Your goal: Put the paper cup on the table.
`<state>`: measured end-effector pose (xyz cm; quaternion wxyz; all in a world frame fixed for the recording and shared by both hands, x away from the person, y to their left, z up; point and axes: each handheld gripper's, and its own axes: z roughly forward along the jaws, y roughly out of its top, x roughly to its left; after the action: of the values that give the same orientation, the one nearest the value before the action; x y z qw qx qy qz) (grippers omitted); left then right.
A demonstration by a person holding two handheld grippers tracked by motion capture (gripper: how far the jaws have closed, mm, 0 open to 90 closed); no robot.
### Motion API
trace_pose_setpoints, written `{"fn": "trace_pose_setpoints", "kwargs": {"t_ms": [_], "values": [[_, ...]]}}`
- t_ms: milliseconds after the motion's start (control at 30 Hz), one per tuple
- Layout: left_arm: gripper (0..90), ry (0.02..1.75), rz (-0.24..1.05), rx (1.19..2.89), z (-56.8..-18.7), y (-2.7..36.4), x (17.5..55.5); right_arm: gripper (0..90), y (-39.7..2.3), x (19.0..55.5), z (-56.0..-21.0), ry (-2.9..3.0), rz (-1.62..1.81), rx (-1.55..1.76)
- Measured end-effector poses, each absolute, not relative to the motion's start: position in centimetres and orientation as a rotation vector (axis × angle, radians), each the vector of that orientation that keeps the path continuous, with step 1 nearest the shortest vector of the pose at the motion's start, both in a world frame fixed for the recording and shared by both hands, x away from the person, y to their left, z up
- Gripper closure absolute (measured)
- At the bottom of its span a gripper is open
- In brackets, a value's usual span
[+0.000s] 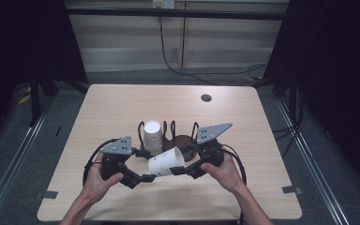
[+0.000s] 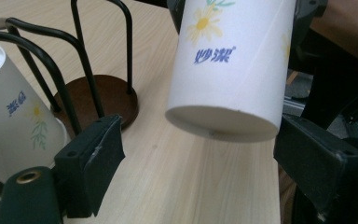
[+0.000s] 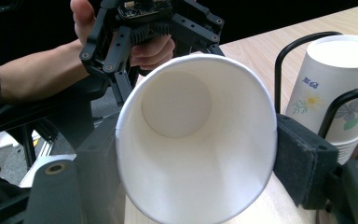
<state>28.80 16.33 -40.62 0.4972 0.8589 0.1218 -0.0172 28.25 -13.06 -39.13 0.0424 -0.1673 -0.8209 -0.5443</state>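
Observation:
A white paper cup [image 1: 166, 161] with a daisy print lies on its side in the air between the two grippers. My right gripper [image 1: 183, 168] is shut on its rim end, and in the right gripper view the cup's mouth [image 3: 196, 140] sits squeezed between the two pads. My left gripper [image 1: 145, 178] is open at the cup's base. In the left gripper view the base [image 2: 223, 121] hangs between the wide jaws, touching neither pad. A stack of upside-down cups [image 1: 153, 136] stands in a black wire holder [image 1: 183, 140] with a brown round foot.
The wooden table [image 1: 122, 103] has a small dark round hole cover [image 1: 206, 97] near its far edge. Tape marks [image 1: 291, 190] sit at the near corners. Cables run over the floor behind the table. The other cup stack [image 2: 14, 112] is close to my left jaw.

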Motion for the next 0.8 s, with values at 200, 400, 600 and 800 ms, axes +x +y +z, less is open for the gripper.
{"fn": "trace_pose_setpoints", "kwargs": {"t_ms": [200,400,600,800], "values": [[15.9,0.338,0.002,2.058,-40.2,17.1,28.9,25.3,-13.3,28.3,-39.2,-2.543,-1.636,-0.529],[15.9,0.388,0.024,2.061,-40.3,18.4,29.1,25.5,-14.1,28.3,-39.0,-2.581,-1.604,-0.589],[16.0,0.424,0.050,2.078,-40.4,19.5,29.4,25.6,-15.0,28.5,-38.8,-2.603,-1.582,-0.635],[16.0,0.449,0.061,2.087,-40.6,20.2,29.5,25.6,-16.1,28.6,-38.7,-2.612,-1.585,-0.689]]}}
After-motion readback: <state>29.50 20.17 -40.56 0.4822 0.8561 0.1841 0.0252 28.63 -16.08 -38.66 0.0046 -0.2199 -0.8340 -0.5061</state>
